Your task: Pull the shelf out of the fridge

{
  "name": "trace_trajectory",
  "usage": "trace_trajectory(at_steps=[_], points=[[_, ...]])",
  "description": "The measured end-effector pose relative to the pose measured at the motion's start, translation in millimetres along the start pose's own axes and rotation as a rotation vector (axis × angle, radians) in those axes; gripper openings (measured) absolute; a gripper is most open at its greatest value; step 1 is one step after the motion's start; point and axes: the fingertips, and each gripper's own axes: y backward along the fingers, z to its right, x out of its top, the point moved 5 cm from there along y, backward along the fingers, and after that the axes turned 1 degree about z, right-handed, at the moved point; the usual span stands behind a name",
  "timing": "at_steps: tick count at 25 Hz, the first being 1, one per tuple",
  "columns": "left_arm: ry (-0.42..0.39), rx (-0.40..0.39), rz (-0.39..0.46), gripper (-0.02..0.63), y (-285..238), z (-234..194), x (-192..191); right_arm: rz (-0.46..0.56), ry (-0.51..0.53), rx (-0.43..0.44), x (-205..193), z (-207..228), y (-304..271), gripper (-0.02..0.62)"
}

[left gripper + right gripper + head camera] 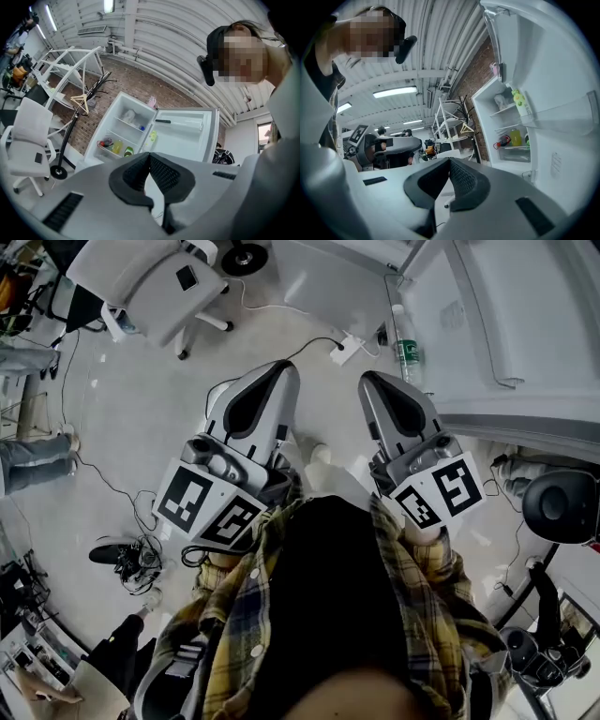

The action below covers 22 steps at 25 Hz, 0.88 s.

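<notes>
We judge the job barely begun: the fridge (pixel 110 119) stands with its door (pixel 187 133) swung wide, so the way in is clear, but nothing has been pulled. The shelf (pixel 130 125) sits fully inside the cabinet, level on its rails, with a second one below it; we cannot tell which of the two is meant. Some pale packets lie on the upper one, and bottles (pixel 122 149) stand lower down, near the bottom of the compartment. Both tools are well apart from the fridge, held close to our body and side by side over bare floor in the head view. The left gripper (pixel 150 157) has its jaws pressed together at the tips with nothing between them, and the right gripper (pixel 450 161) is clenched the same way, also empty. What is left, as we read it, is nearly everything: step up to the open fridge, part the jaws, take the front edge of the shelf and draw it straight out. The things on it could slide or tip if the pull goes uneven.
</notes>
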Motion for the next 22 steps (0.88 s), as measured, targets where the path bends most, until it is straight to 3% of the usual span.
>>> trace_trajectory(at_steps=[10, 22], points=[[0.022, -0.029, 0.001, 0.003, -14, -60, 28, -0.009, -0.03, -0.036, -4, 2, -59, 0.018], [0.012, -0.102, -0.014, 0.003, -47, -173, 93, 0.035, -0.016, -0.145, 16, 12, -174, 0.018]])
